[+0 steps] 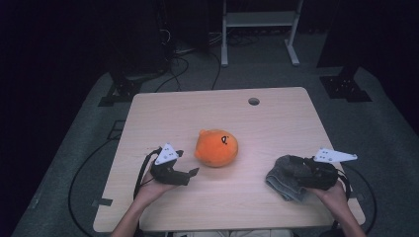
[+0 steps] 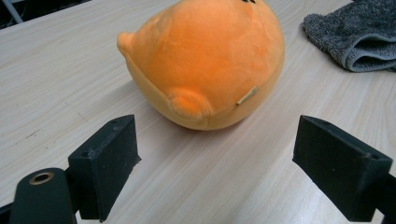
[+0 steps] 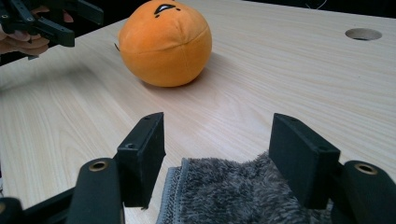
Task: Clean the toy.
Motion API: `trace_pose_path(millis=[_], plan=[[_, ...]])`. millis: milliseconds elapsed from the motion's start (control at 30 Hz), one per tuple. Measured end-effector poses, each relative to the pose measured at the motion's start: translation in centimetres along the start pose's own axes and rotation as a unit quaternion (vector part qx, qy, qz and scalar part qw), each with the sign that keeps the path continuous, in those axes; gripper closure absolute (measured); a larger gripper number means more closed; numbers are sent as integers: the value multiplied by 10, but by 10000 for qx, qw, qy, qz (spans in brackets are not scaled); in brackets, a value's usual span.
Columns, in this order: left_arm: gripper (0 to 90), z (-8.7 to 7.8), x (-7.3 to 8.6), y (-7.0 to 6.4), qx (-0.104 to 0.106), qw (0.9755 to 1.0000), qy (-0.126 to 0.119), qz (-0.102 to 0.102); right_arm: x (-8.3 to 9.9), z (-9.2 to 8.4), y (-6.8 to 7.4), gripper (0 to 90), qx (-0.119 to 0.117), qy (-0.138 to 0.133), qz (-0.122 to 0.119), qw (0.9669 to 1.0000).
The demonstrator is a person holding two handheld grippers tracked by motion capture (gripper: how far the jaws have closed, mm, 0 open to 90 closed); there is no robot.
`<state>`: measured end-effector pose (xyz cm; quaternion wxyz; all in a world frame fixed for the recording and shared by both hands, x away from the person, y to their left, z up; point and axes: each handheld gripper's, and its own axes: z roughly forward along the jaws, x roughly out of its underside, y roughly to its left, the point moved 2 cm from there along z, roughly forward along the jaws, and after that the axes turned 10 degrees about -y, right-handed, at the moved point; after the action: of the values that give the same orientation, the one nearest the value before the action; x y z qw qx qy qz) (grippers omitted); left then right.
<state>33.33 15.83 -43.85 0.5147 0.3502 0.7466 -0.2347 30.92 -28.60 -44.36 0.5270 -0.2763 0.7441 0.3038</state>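
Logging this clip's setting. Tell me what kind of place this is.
Probably a lab or studio set up for recording: a bare wooden table stands on grey carpet in a dark room, cables trail across the floor, and a white metal stand sits behind.

The orange plush toy (image 1: pixel 216 147) sits mid-table (image 1: pixel 276 118), the one bulky obstacle. Bare wood lies behind it up to the round hole (image 1: pixel 254 101). To its right, bare wood separates it from the grey towel (image 1: pixel 286 178), which blocks the near right edge.
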Motion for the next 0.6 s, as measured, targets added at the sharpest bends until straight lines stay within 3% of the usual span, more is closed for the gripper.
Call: trace_pose_path(millis=[600], plan=[[119, -11, 23, -2, -41, 9999, 53, -77, 1, -2, 3, 342, -17, 14, -56, 10000]])
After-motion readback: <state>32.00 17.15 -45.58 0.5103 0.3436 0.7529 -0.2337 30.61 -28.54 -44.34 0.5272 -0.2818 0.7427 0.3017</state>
